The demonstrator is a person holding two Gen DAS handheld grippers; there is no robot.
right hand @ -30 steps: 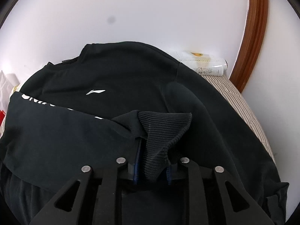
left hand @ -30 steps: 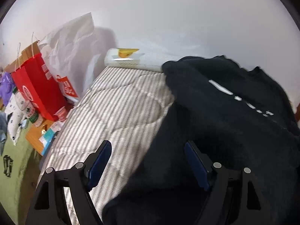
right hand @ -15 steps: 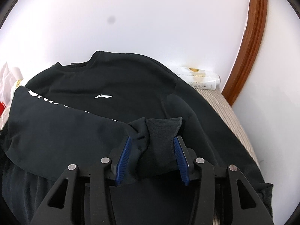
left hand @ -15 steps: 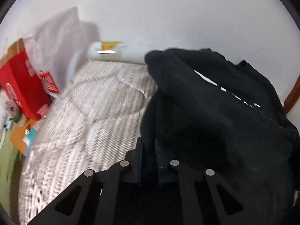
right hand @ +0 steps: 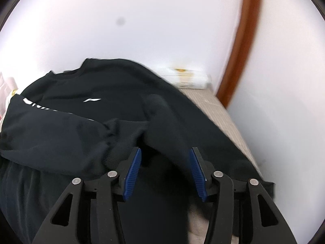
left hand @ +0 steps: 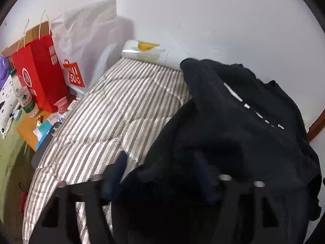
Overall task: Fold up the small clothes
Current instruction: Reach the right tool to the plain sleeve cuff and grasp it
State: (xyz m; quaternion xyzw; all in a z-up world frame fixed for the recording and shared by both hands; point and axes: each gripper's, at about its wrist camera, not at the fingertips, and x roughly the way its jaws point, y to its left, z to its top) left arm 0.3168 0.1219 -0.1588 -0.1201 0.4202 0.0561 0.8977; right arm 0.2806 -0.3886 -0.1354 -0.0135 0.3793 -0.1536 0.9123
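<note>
**Both tools open over black sweatshirt on bed**

Right tool [right hand: 164, 170]: blue pads [right hand: 133, 172] spread wide, nothing between them; black sweatshirt [right hand: 113, 93] lies just under and ahead of the tips, a sleeve [right hand: 166, 126] folded across the body; white logo [right hand: 92, 100] visible on chest; collar at far end near the wall.
Left tool [left hand: 162, 170]: motion-blurred, fingers look parted with dark fabric bunched between and over them; grip on cloth cannot be confirmed.
Sweatshirt covers the right part of the striped bed cover [left hand: 113, 113]; left part bare.
Far edge of bed: white roll with yellow print [left hand: 148, 52] against the wall.
Left of bed: orange side table [left hand: 30, 128], water bottle [left hand: 23, 93], red paper bag [left hand: 38, 69], white paper bag [left hand: 85, 40].
Right: brown wooden frame [right hand: 239, 40].
</note>
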